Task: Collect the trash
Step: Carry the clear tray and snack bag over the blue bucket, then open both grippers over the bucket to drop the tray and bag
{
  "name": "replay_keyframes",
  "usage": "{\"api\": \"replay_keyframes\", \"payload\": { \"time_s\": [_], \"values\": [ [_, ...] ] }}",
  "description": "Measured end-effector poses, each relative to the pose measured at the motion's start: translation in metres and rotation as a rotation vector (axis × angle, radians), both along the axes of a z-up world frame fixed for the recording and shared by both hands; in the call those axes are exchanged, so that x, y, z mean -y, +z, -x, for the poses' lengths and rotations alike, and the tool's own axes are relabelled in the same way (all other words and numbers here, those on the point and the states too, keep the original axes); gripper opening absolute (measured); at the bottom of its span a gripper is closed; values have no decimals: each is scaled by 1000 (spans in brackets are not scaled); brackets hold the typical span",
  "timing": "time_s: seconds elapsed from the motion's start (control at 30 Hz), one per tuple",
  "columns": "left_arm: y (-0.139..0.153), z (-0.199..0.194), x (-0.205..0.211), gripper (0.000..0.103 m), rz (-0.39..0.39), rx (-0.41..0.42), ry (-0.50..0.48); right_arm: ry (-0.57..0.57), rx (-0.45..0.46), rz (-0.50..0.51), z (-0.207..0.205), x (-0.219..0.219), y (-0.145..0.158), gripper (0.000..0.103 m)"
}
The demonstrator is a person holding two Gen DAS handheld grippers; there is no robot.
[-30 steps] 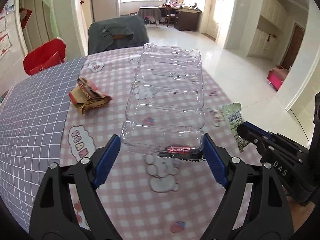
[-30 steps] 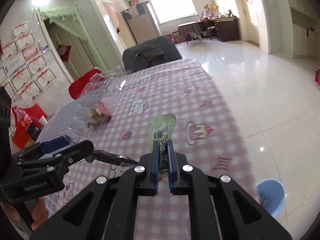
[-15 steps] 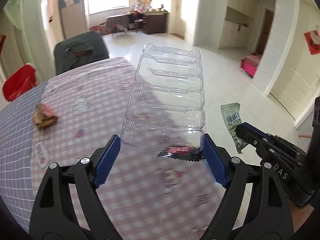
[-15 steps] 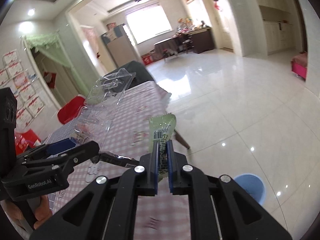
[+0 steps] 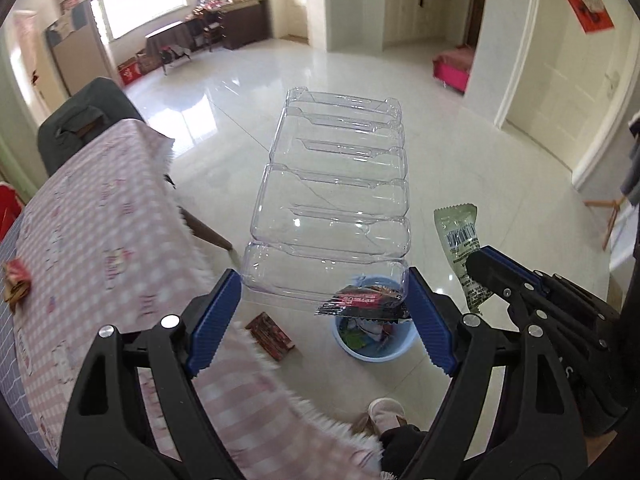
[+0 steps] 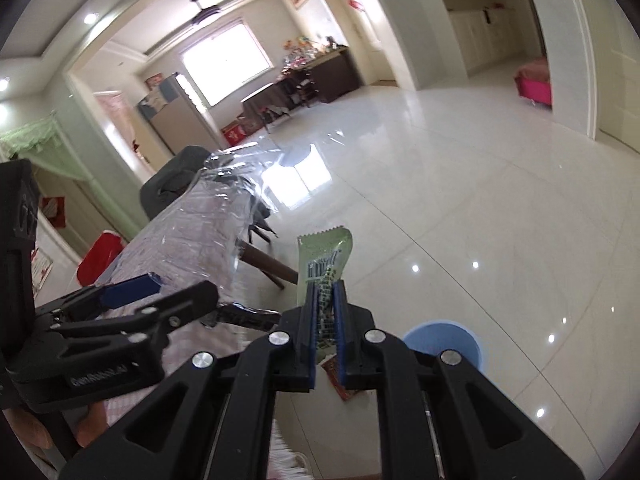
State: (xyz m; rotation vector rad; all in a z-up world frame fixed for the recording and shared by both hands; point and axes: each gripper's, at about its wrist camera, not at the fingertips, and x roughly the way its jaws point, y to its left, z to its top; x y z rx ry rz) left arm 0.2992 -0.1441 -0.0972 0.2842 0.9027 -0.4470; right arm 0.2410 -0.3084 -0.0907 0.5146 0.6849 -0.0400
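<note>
Clear plastic tray [image 5: 332, 200] juts forward from the left gripper [image 5: 324, 300], its blue pads clamped on the tray's near end, a dark red wrapper [image 5: 362, 302] pinched alongside. The right gripper [image 6: 324, 320] is closed tight on a green snack wrapper [image 6: 326, 256]. Both loads hang over the tiled floor, above and near a blue bin [image 5: 370, 336] that already holds scraps. A red packet [image 5: 270, 334] lies on the floor just beside the bin, and crumpled trash [image 5: 16, 280] remains on the pink checked table [image 5: 100, 232]. The long tray looks wider than the bin's mouth, so it could catch the rim or tip out; the light wrappers could flutter wide on release. Half a second earlier the table filled the left view; now both grippers have swung off its edge toward the bin.
</note>
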Motion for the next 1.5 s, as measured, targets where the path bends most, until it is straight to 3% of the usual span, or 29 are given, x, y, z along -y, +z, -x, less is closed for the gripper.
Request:
{"api": "replay_keyframes", "payload": {
  "time_s": [0.4, 0.8, 1.5],
  "values": [
    [-67, -27, 65, 81, -124, -83, -45, -63, -92, -34, -11, 38, -59, 8],
    [-107, -47, 89, 82, -162, -180, -56, -91, -148, -60, -36, 56, -90, 8],
    [-113, -62, 79, 82, -131, -217, -13, -95, -162, -56, -44, 60, -99, 9]
  ]
}}
